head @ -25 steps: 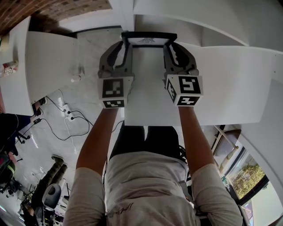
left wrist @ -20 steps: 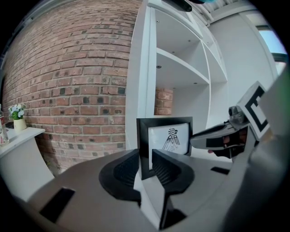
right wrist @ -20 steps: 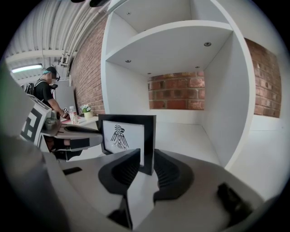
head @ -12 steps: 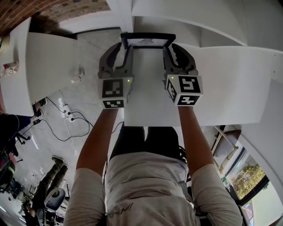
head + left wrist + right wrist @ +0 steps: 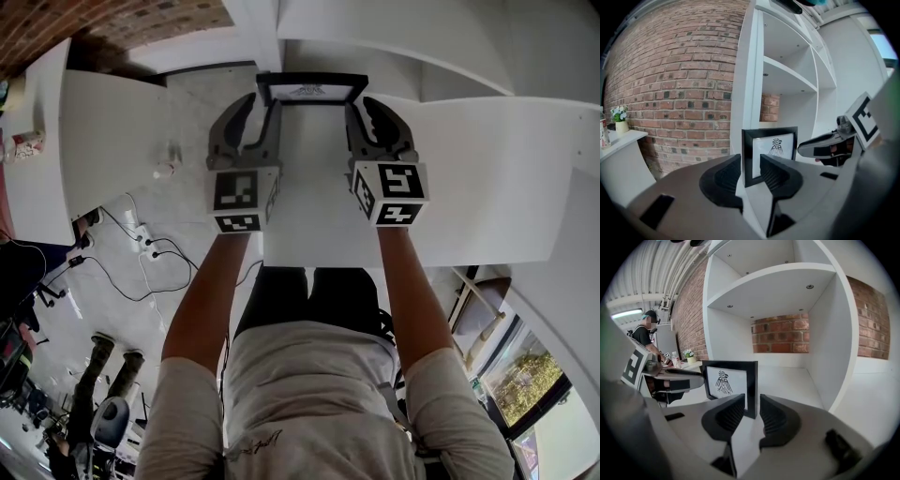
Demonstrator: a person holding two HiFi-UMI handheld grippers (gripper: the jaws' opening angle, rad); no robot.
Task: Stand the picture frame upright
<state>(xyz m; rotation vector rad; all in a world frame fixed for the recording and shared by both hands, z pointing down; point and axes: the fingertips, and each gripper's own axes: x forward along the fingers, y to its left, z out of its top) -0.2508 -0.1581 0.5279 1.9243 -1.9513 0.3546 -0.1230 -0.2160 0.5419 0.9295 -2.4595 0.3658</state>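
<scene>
Frame (image 5: 771, 145) inside just-opened left hand-held gripper (image 5: 750, 159)

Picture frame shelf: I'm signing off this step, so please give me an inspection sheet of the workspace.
Surface: white shelf, bare around the frame.
Job's things: picture frame stands upright on the shelf.
Clutter: nothing seen.
Grippers: left gripper, its fingers have just been opening, frame's edge in the gap, unpressed; right gripper open at the other edge.
Cables: cables on the floor, to the person's left.
Surroundings: brick wall, white shelving, a person behind.
</scene>
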